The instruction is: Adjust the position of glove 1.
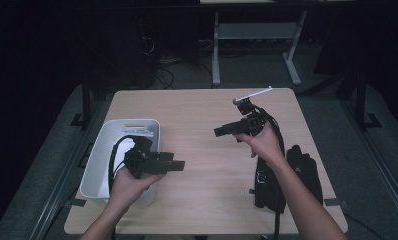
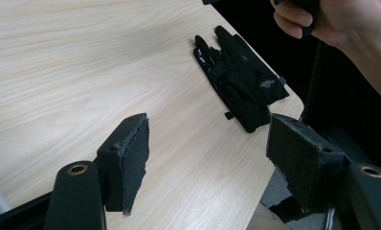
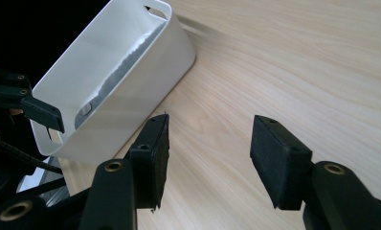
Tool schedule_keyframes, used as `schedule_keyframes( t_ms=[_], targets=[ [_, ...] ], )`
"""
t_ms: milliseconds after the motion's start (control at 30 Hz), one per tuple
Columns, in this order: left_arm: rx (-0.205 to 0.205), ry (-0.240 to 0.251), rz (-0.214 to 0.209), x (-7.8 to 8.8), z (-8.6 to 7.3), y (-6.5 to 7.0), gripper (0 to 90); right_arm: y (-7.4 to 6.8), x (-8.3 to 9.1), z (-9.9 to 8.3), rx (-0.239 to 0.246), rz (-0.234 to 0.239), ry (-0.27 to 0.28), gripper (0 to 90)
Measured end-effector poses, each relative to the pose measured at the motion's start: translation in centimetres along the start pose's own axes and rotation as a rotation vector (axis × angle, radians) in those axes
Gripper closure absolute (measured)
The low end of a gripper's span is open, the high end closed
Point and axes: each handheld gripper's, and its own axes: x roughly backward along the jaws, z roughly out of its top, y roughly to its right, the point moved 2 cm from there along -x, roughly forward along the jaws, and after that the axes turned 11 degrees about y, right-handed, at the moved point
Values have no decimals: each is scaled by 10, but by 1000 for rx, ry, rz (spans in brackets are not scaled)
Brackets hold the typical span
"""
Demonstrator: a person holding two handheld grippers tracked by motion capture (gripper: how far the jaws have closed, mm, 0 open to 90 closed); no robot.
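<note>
My left gripper [image 1: 179, 164] hovers over the table beside the white bin [image 1: 99, 165], jaws pointing right. In the left gripper view its gripper [image 2: 207, 143] stands open, nothing between the pads, bare wood below. My right gripper [image 1: 218, 132] is held above the table's middle right, jaws pointing left toward the bin. In the right gripper view its gripper [image 3: 210, 143] is open as well, with nothing between the pads. A pair of black gloves [image 1: 297, 172] lies flat near the table's right edge, also seen as gloves [image 2: 236, 76] ahead of the left jaws.
The white bin [image 3: 117, 81] sits at the table's left edge, with the left gripper's black cable draped over it. The light wooden table [image 1: 202, 200] has dark floor all around and a desk frame [image 1: 257, 45] behind. The right hand [image 2: 332, 19] shows in the left gripper view.
</note>
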Motion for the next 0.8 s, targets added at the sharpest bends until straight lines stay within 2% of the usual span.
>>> schedule_keyframes(
  t_ms=[67,367,433,633,800],
  targets=[
    [9,-2,-16,-5,0,3,307,4,5,-4,-3,-6,4,478],
    [-3,-26,-47,-26,-2,12,306,29,28,-26,-50,-47,25,480],
    [-14,-33,-50,-30,-2,13,306,32,32,-30,-53,-58,18,477],
    [-11,-48,-73,-40,-3,19,305,40,43,-38,-61,-77,23,471],
    [-31,-60,-87,-49,-3,26,299,46,50,-47,-64,-88,21,471]
  ],
)
